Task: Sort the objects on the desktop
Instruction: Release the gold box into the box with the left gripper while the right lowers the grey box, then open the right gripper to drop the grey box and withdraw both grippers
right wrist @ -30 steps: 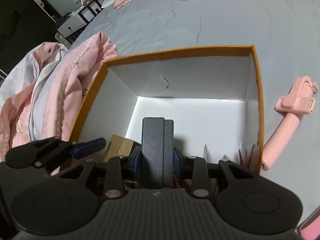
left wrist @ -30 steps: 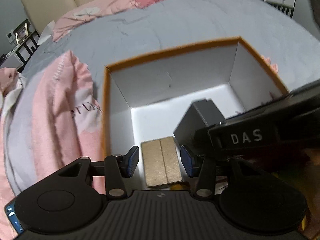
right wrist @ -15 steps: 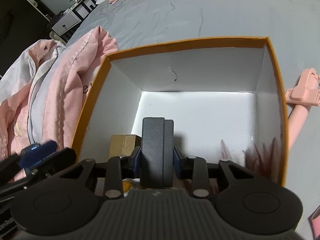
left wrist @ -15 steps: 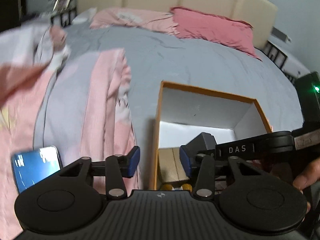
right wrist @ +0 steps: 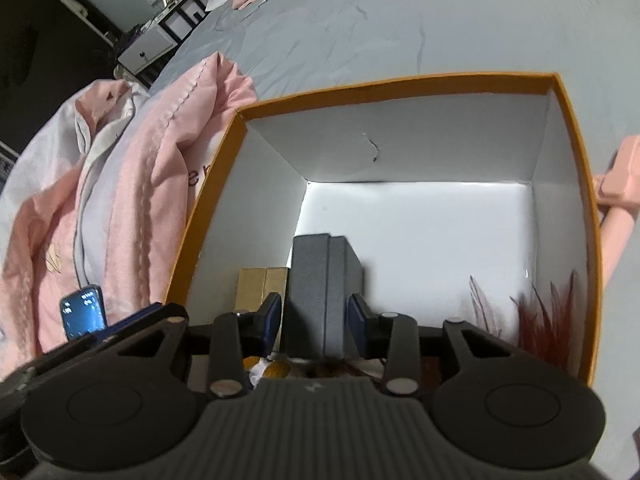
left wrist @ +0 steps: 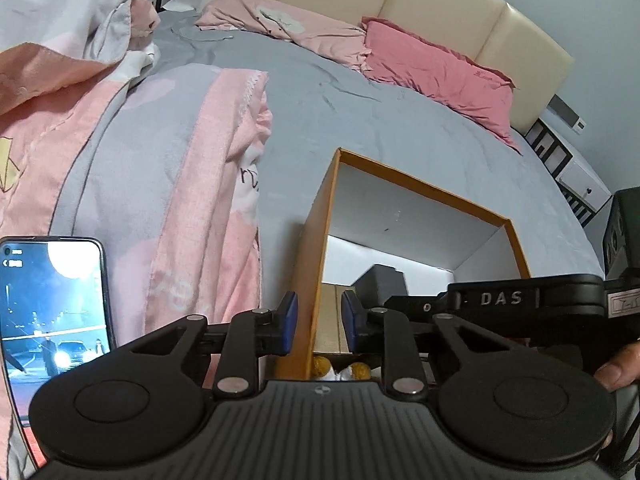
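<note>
An orange box (right wrist: 400, 82) with white walls sits on the grey bed. A dark grey case (right wrist: 320, 280) stands upright on its floor, next to a flat gold box (right wrist: 262, 284). My right gripper (right wrist: 316, 316) straddles the grey case. Its jaws are opening, and a thin gap shows at each pad. My left gripper (left wrist: 318, 320) hangs over the orange box's left wall (left wrist: 316, 240). Its jaws are closing with nothing pressed between them. A lit phone (left wrist: 52, 312) lies on the pink quilt to the left. A blue finger (right wrist: 136, 314) of the left gripper shows near the phone (right wrist: 82, 312).
A pink phone holder (right wrist: 620, 200) lies on the sheet right of the box. Red feathers (right wrist: 544, 320) lean in the box's right corner, and small yellow items (left wrist: 324, 366) lie at its near edge. A crumpled pink quilt (left wrist: 208, 200) lies to the left. A thumb (left wrist: 616, 372) grips the right tool.
The left gripper swung out of the box to its left wall and its jaws narrowed. The phone came into view. The right jaws widened off the grey case, which now stands on the box floor.
</note>
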A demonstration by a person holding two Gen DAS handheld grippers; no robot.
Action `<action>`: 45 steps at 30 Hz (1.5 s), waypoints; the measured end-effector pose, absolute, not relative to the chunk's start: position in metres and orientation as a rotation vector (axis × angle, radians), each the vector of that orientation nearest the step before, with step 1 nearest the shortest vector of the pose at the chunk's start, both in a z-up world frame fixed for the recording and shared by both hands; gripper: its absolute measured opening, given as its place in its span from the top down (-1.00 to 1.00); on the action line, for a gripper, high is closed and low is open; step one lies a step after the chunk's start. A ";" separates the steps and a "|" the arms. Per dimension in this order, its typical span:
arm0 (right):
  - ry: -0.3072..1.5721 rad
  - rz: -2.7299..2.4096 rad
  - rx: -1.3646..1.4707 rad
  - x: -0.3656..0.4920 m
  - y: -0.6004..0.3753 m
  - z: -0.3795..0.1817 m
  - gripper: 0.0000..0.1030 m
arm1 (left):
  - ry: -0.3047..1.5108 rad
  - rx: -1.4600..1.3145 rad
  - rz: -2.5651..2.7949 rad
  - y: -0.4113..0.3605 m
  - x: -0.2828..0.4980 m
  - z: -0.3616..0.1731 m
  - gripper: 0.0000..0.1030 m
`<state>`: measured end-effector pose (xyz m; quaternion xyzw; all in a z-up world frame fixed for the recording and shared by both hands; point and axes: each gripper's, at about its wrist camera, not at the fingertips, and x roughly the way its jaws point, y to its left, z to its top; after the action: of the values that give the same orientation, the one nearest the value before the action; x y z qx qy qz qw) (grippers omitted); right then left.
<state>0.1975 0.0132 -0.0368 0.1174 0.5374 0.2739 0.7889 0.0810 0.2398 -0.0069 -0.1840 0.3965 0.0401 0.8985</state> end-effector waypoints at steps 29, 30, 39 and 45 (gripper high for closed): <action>1.188 0.615 0.305 0.188 0.007 -0.041 0.38 | 0.808 -0.139 0.101 0.193 0.079 0.021 0.54; 1.171 0.620 0.289 0.185 0.005 -0.037 0.38 | 0.808 -0.138 0.090 0.189 0.077 0.023 0.54; 0.994 0.665 0.212 0.143 -0.034 0.004 0.38 | 0.792 -0.156 0.008 0.157 0.062 0.039 0.54; 0.792 0.638 0.091 0.102 -0.071 0.031 0.38 | 0.770 -0.120 -0.036 0.125 0.054 0.046 0.51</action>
<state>0.1023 -0.0710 0.0311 0.0434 0.3792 0.3054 0.8724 0.0540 0.1248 0.0460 -0.0584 0.3751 -0.0176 0.9250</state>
